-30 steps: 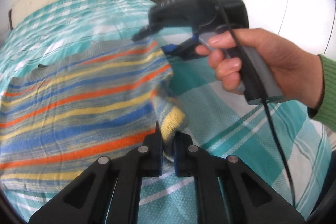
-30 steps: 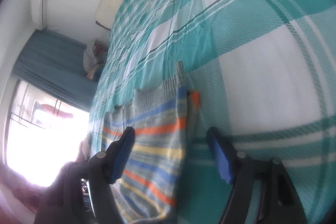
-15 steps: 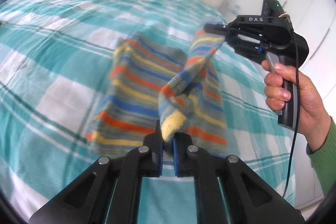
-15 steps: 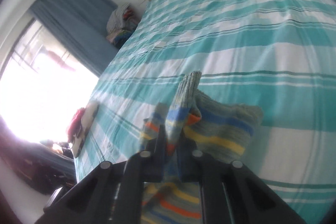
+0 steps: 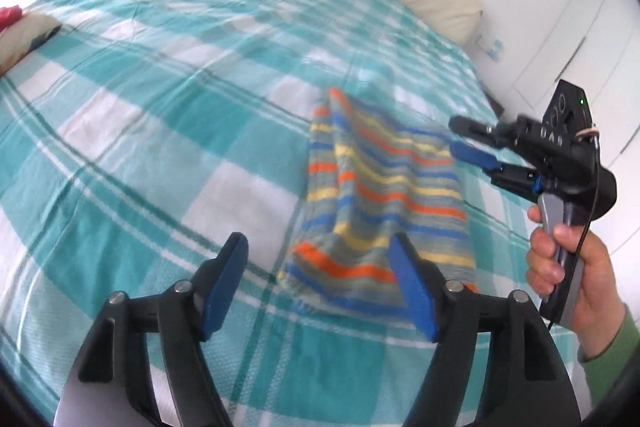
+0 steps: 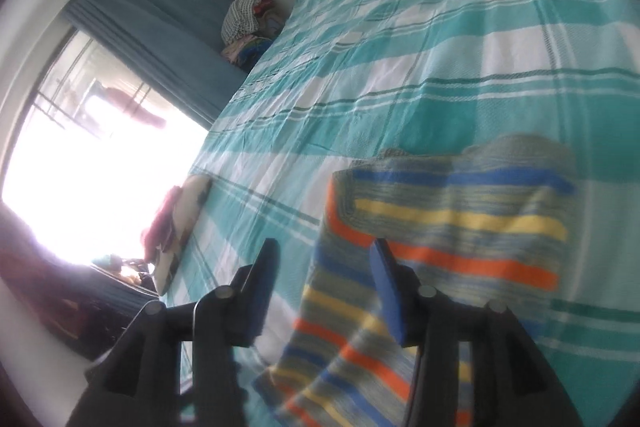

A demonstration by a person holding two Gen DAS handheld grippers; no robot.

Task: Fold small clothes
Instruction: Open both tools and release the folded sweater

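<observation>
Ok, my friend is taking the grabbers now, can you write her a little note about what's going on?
Left gripper: jaws opening, nothing between them.
Right gripper: jaws opening too, nothing pinched; a hand holds it beside the garment's right edge.
Striped knit garment: lies folded over on the checked bedspread, just ahead of both grippers.
Done: one fold is laid down and let go.
Left: probably check that the edges line up, smooth it, and fold again if it should be smaller.
</observation>
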